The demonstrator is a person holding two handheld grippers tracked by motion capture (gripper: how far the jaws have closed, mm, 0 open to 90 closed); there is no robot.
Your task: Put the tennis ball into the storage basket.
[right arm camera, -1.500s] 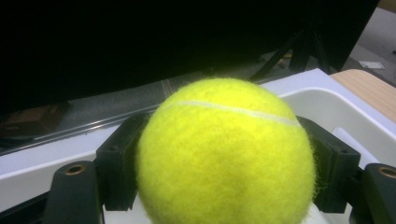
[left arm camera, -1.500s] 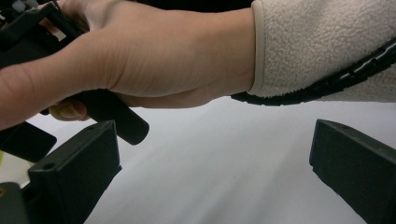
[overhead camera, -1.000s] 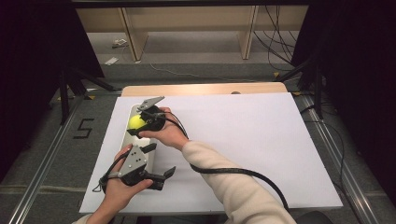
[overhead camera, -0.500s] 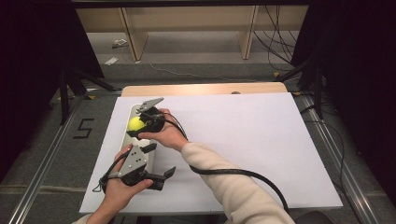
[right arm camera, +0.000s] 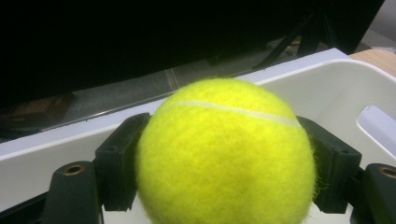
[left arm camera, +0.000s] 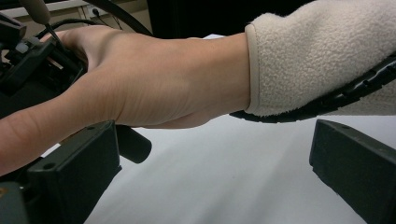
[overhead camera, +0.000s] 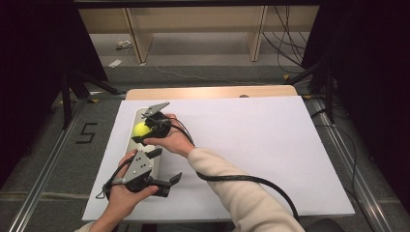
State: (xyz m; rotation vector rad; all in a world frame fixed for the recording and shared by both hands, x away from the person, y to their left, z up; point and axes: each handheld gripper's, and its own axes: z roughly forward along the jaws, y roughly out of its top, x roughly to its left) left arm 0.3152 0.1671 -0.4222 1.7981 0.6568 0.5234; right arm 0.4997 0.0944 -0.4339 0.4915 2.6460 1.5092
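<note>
Leftmost, near the table's (overhead camera: 270,145) front-left corner, left gripper (overhead camera: 164,169) held in the left hand (overhead camera: 123,195), jaws spread wide with bare white tabletop between them, gripping nothing. Seen in the left gripper view just beyond those open jaws: the right hand (left arm camera: 140,79) and its cream sleeve (left arm camera: 322,51), passing across close above the tabletop, a black cable (left arm camera: 327,98) running under the wrist. Farther back along the left edge, a white tray (overhead camera: 137,116), lying lengthwise beside that edge. Over the tray, right gripper (overhead camera: 141,129) held in the right hand, jaws closed on a yellow tennis ball (overhead camera: 141,128). Squarely between the two black pads (right arm camera: 122,158) in the right gripper view, the ball, one pad pressed to each flank, white seam curving across its top. Behind the ball, the tray's white wall and rim, a handle cut-out at the right end. Whether touching the tray's floor or raised off it, cannot tell. Well apart from both grippers, the right half of the table.
</note>
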